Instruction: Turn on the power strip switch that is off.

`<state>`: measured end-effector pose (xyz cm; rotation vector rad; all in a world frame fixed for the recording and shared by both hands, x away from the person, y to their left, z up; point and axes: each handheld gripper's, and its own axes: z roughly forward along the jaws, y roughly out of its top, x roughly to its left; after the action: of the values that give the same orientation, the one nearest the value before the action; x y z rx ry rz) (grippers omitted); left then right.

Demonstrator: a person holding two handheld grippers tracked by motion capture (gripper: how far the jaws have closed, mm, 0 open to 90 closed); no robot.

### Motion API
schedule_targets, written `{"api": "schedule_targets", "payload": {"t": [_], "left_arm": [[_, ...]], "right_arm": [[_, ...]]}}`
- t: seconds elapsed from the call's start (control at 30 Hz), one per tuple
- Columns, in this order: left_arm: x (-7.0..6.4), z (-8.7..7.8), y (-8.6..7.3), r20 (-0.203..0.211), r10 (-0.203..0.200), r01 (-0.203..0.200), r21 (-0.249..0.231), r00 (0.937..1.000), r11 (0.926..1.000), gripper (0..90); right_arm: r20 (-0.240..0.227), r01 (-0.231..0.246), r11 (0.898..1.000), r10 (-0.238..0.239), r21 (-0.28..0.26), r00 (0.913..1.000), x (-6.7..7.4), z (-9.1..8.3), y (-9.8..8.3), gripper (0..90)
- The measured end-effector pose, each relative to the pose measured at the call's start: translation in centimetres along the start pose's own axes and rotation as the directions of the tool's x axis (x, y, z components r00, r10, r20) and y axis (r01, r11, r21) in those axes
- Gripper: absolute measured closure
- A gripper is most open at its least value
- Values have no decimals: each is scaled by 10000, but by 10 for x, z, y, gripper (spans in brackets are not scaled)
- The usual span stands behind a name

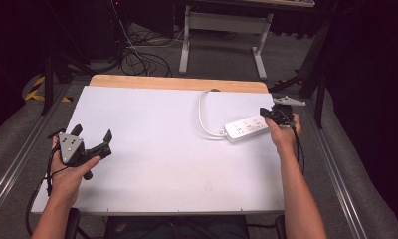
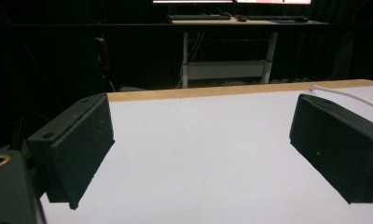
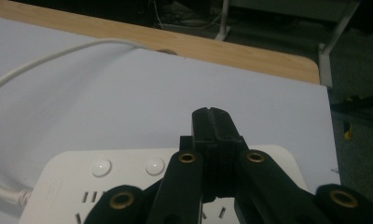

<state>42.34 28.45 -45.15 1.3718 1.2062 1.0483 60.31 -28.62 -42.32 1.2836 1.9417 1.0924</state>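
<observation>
Forearms enter from the near edge of the table (image 1: 152, 149), each hand carrying a black two-jaw gripper. At the table's left edge, the left hand (image 1: 67, 174) holds the left gripper (image 1: 93, 135) low over the white surface, its jaws spread wide and clasping nothing (in the left gripper view the two ribbed pads stand far apart with bare white table between them). That gripper's grey three-cornered plate (image 1: 70, 145) faces up, and its cable trails back along the forearm.

Near the right edge, toward the far right corner, a white power strip (image 1: 247, 127) lies flat on the surface, slanted, with its far end toward the right edge. Its white cord (image 1: 203, 112) leaves the near-left end, loops toward the far edge and reaches the wooden strip (image 1: 179, 82) that borders the table there.

The right hand (image 1: 284, 134) holds the right gripper (image 1: 264, 113) at the strip's right end. In the right gripper view its jaws are closed together, tips meeting above the strip's top face with nothing seen between them; whether they touch the strip I cannot tell. Round buttons (image 3: 101, 167) and socket slots show on the strip (image 3: 63, 186) beneath the gripper's arms.

Beyond the table, a desk frame (image 1: 222, 30) and tangled cables (image 1: 137, 57) sit on the grey floor.
</observation>
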Motion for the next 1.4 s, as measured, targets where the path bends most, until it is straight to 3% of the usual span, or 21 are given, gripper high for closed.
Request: {"api": "schedule_targets", "payload": {"t": [0.1, 0.4, 0.73, 0.9, 1.3, 1.4], "left_arm": [[0, 1, 0, -4, -38, 38, -11, 10000, 10000, 67], [1, -1, 0, -75, -105, 105, -31, 9999, 9999, 67], [1, -1, 1, -46, -85, 85, -64, 10000, 9999, 67], [1, -1, 1, -25, -72, 72, -49, 10000, 10000, 67], [2, -2, 1, -37, -139, 138, -89, 9999, 9999, 67], [2, -1, 1, -49, -124, 123, -71, 9999, 9999, 67]], "right_arm": [[-146, 359, 9986, -365, -385, 9992, 3, -9, -1, 883], [-630, 343, 9906, -429, -1322, 9971, 24, -40, -5, 900], [-746, 821, 9770, -984, -1969, 9923, 48, -77, -19, 855], [-719, 903, 9740, -1073, -2078, 9916, 52, -82, -26, 739], [-712, 782, 9601, -1008, -2686, 9924, 55, -90, -29, 645], [-749, 651, 9573, -896, -2818, 9932, 54, -94, -34, 586]]}}
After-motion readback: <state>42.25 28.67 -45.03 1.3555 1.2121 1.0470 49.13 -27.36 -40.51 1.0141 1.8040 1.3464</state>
